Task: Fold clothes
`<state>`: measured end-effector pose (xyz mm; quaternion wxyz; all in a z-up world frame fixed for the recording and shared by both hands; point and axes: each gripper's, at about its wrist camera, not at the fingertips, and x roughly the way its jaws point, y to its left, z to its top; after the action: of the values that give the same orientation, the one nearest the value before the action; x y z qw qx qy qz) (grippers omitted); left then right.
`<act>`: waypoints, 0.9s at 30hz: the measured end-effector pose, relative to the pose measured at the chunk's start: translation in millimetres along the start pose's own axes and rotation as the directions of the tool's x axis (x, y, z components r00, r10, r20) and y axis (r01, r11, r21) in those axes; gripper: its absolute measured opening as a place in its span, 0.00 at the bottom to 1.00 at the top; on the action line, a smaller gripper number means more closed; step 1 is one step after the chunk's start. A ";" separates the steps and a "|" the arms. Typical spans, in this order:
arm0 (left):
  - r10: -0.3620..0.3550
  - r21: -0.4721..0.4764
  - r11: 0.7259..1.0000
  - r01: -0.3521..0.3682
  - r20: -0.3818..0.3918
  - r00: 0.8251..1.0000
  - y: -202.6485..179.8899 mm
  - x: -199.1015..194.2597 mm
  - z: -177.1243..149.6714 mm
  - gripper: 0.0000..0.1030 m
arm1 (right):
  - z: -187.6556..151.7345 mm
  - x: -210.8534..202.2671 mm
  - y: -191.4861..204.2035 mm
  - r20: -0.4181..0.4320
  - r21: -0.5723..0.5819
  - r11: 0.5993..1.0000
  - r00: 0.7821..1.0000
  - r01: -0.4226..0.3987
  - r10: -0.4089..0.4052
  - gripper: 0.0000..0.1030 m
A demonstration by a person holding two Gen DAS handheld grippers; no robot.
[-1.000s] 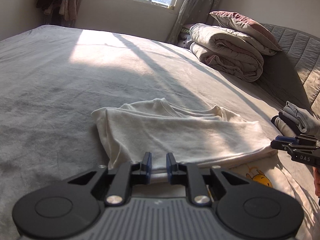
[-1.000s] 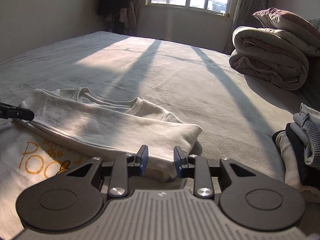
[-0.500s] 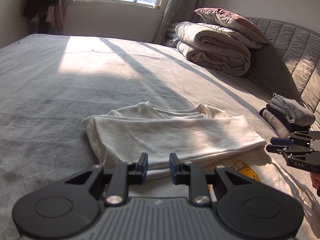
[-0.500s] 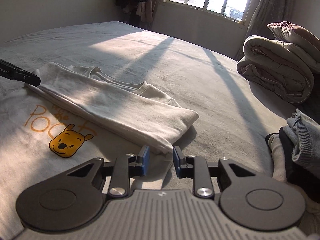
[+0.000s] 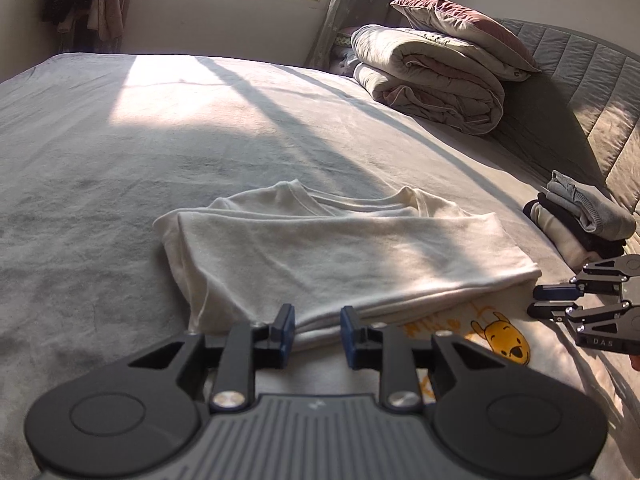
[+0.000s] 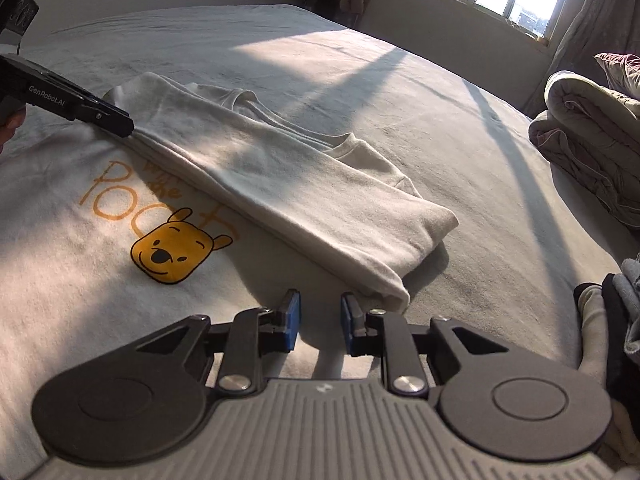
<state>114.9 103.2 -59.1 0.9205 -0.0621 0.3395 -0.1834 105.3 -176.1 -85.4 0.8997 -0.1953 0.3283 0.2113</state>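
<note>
A cream T-shirt (image 5: 340, 252) lies on the grey bed, its upper half folded down over its front. A yellow bear print (image 6: 176, 248) and orange lettering show on the uncovered lower part. My left gripper (image 5: 317, 334) is open just short of the fold's near edge, touching nothing. In the right wrist view it comes in from the left (image 6: 116, 122), at the fold's far corner. My right gripper (image 6: 318, 322) is open over the shirt's lower part, just short of the fold's right corner (image 6: 392, 296). It also shows at the right edge of the left wrist view (image 5: 540, 301).
A stack of folded clothes (image 5: 580, 224) sits at the right, close to my right gripper (image 6: 612, 320). A rolled duvet (image 5: 428, 80) with a pillow (image 5: 460, 28) on top lies against the quilted headboard (image 5: 600, 80). The bed (image 5: 120, 160) stretches toward the window.
Both grippers have drawn back from the shirt's folded edge and their jaws stand wider. The fold stays flat, and more of the bear print shows.
</note>
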 end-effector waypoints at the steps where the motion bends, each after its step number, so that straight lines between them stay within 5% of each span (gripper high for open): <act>1: -0.002 0.002 1.000 0.002 0.006 1.000 0.9 -2.7 0.8 0.25 | 0.9 -4.6 0.4 0.018 -0.003 1.000 1.000 0.008 -0.008 0.22; 5: -0.001 -0.022 1.000 0.002 0.056 0.998 5.9 -12.4 15.7 0.26 | 4.9 -14.0 0.1 0.068 -0.043 0.996 0.995 0.082 -0.079 0.32; 11: -0.097 -0.024 0.995 0.099 0.081 0.992 -29.9 0.5 48.3 0.24 | 0.6 0.0 -8.5 0.044 -0.122 0.984 0.991 0.133 -0.128 0.25; 19: -0.255 0.086 0.962 0.259 -0.053 0.965 -137.8 83.9 68.3 0.18 | -6.0 5.4 -4.4 0.081 -0.252 0.958 0.989 0.137 -0.121 0.20; 23: -0.312 0.054 0.945 0.322 -0.139 0.940 -161.9 125.8 67.8 0.03 | -9.0 6.9 -1.7 0.101 -0.320 0.937 0.989 0.139 -0.112 0.12; 27: -0.298 0.022 0.952 0.305 -0.159 0.941 -170.0 147.8 57.0 0.02 | -12.9 2.9 -3.4 0.111 -0.345 0.928 0.988 0.140 -0.108 0.05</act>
<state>205.4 -110.7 -64.1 0.8537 -0.0775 0.3916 -0.3342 102.5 -184.6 -95.8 0.8756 -0.3636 0.2314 0.2180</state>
